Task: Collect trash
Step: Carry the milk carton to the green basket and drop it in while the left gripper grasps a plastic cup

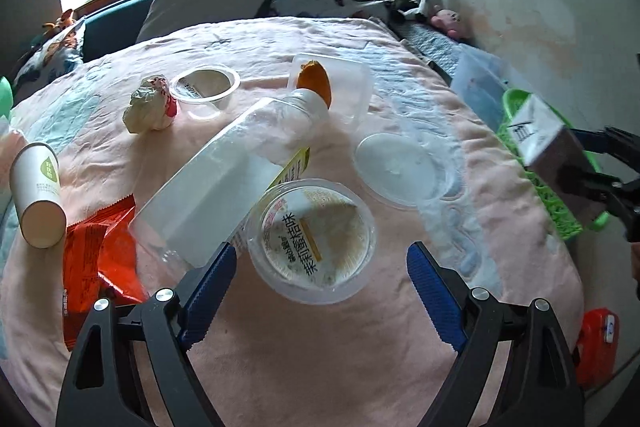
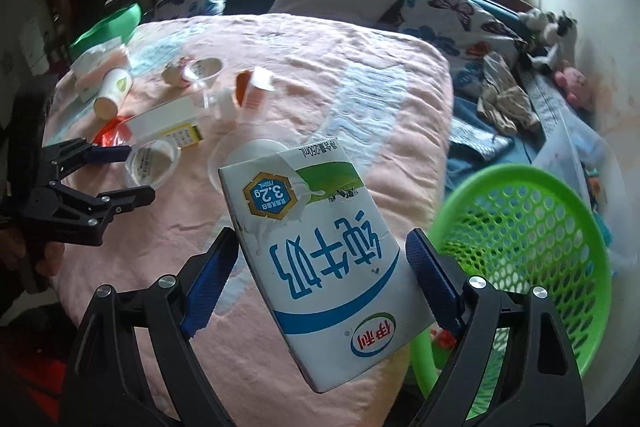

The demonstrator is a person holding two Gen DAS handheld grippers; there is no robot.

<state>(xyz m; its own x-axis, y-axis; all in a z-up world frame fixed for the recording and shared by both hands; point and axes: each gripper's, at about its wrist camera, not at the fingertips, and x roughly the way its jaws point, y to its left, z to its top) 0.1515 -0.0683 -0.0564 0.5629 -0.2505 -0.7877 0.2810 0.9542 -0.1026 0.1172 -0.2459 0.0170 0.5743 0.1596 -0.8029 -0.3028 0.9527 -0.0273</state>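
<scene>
Leftmost on the pink bed (image 1: 280, 367), tipped over and simply left where dropped: a paper cup (image 1: 38, 187), then a red wrapper (image 1: 96, 259) partly under a clear bottle (image 1: 224, 171) lying on its side. Behind these, a crumpled wrapper (image 1: 150, 105). Further right, a yogurt cup (image 1: 312, 243) lying mouth toward the camera, framed by the left hand-held gripper (image 1: 322, 251) with jaws wide apart and nothing clamped, probably lined up this way for a grab across the cup's round wall. Beside it, a loose clear lid (image 1: 400, 169) flat on the cover. Rightmost, off the bed's edge, a milk carton (image 2: 320, 259) clamped across its broad width in the right hand-held gripper (image 2: 322, 239), hence the wide jaw spread. Held clear of the bed and tilted, next to the green basket (image 2: 520, 227), seemingly for a drop into it. Basket set close by the bed, likely to keep each carry short.
</scene>
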